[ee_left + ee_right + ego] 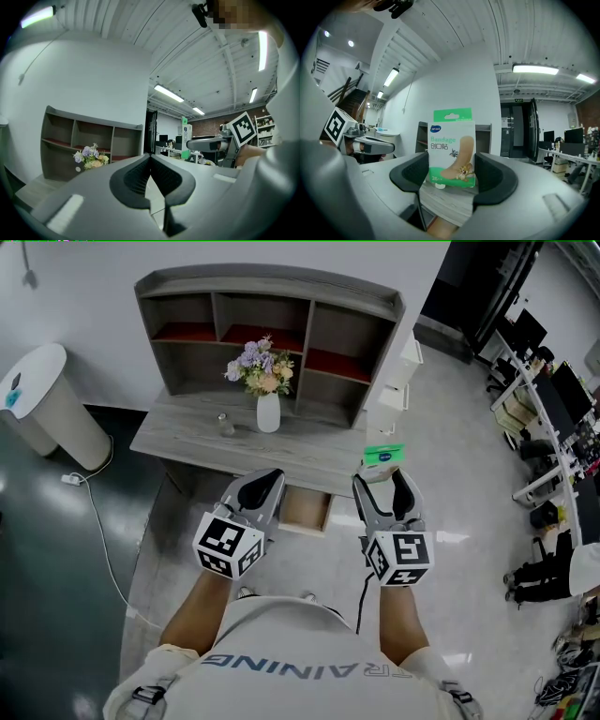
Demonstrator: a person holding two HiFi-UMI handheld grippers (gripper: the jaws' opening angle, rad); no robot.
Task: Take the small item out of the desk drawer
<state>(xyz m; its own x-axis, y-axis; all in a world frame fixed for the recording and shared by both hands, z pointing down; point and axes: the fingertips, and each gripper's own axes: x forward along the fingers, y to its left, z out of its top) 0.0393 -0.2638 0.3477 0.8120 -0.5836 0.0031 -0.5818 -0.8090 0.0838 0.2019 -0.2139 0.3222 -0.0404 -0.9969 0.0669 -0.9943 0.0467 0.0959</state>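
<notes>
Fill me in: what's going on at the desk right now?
A person is working with a gripper in each hand. The right gripper is closed on a small green and white bandage box, held upright in the air in front of the desk. The left gripper is shut and empty, raised beside it. Below the desktop, the drawer stands open, so the item appears to be out of it already.

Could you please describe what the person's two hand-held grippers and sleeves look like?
The left hand-held gripper and right hand-held gripper have smooth grey curved shells with black ribbed pads inside. Each carries a white cube with black square markers. A black cable runs down from the right one. The person wears a pale short-sleeved T-shirt with grey lettering.
</notes>
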